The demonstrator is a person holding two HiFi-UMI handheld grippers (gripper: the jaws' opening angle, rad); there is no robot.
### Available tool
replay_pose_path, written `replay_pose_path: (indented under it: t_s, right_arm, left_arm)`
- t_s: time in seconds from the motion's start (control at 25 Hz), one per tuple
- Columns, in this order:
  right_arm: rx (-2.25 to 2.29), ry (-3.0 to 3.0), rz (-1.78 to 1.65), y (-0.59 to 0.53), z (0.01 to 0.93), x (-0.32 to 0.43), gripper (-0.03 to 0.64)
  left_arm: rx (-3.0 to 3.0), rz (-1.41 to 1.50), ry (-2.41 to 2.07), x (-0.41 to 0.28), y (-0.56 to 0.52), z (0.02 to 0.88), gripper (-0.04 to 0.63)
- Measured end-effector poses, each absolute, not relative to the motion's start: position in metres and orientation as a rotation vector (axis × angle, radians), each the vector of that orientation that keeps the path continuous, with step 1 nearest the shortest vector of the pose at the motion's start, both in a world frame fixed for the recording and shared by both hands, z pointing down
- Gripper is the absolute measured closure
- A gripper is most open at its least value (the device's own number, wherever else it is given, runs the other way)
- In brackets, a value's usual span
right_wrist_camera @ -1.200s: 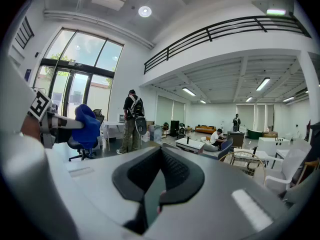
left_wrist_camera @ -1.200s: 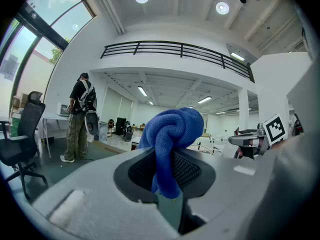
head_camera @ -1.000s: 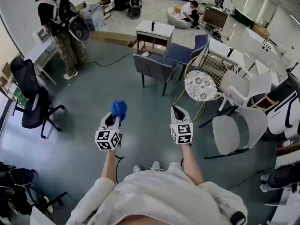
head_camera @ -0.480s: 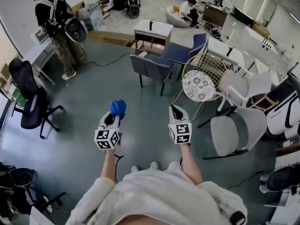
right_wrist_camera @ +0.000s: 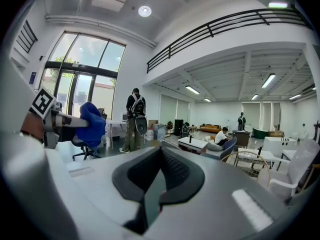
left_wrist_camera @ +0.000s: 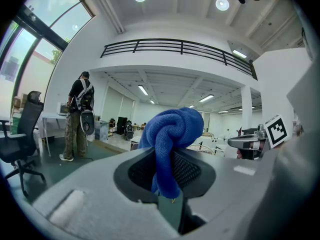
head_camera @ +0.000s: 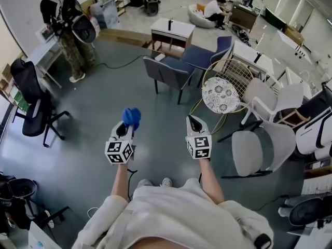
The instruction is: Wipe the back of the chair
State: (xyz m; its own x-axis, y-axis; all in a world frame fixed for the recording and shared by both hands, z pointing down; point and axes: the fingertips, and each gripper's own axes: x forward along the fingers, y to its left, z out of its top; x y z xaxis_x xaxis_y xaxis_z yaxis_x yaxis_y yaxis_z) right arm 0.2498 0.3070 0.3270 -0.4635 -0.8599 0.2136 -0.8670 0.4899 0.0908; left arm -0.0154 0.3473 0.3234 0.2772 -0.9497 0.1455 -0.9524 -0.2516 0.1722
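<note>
We hold the bunched blue microfibre cloth point(head_camera: 131, 117) clamped in our left gripper point(head_camera: 125, 130), centre frame, ready for wiping. Right gripper point(head_camera: 193, 123) is closed and empty. The grey padded chair point(head_camera: 165, 72), upper centre, is not yet reached.

Head camera steeply down, both gripper views level, sharing standing person point(head_camera: 65, 30)

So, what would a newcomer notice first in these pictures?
First comes the bright blue cloth, bunched in the shut jaws of the left gripper at the centre of the head view. Next comes the round wire chair with its patterned cushion, just ahead and to the right of the shut, empty right gripper.
</note>
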Motion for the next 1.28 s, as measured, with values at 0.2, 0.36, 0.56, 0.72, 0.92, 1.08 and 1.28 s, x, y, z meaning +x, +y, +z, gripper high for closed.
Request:
replay_pose_path:
  t_s: [0.2,0.36,0.56,0.72,0.92,1.08,1.28]
  right_arm:
    - [1.448,-2.509,0.059,0.298,0.334,0.247,0.617]
    - [1.434,-2.499,0.070,0.285,0.342,0.239,0.617]
    - [1.434,-2.486,0.067,0.257,0.347,0.230,0.617]
    - [1.453,-2.472,0.063,0.222,0.346,0.217,0.617]
    - [1.478,-2.455,0.052,0.177,0.339,0.192,0.617]
    - [1.493,-2.449,0.040,0.142,0.329,0.158,0.617]
    - [1.510,-2.439,0.017,0.103,0.320,0.131,0.617]
  left_arm:
    - [2.295,0.031,-1.769,-0.018,0.343,0.332,0.523]
    - [2.283,0.039,-1.760,-0.023,0.331,0.341,0.523]
    - [2.292,0.038,-1.728,-0.026,0.296,0.350,0.523]
    - [2.311,0.035,-1.700,-0.037,0.256,0.351,0.523]
    - [2.336,0.026,-1.673,-0.061,0.207,0.346,0.523]
    - [2.344,0.018,-1.663,-0.094,0.170,0.341,0.523]
    - [2.361,0.000,-1.639,-0.118,0.127,0.335,0.523]
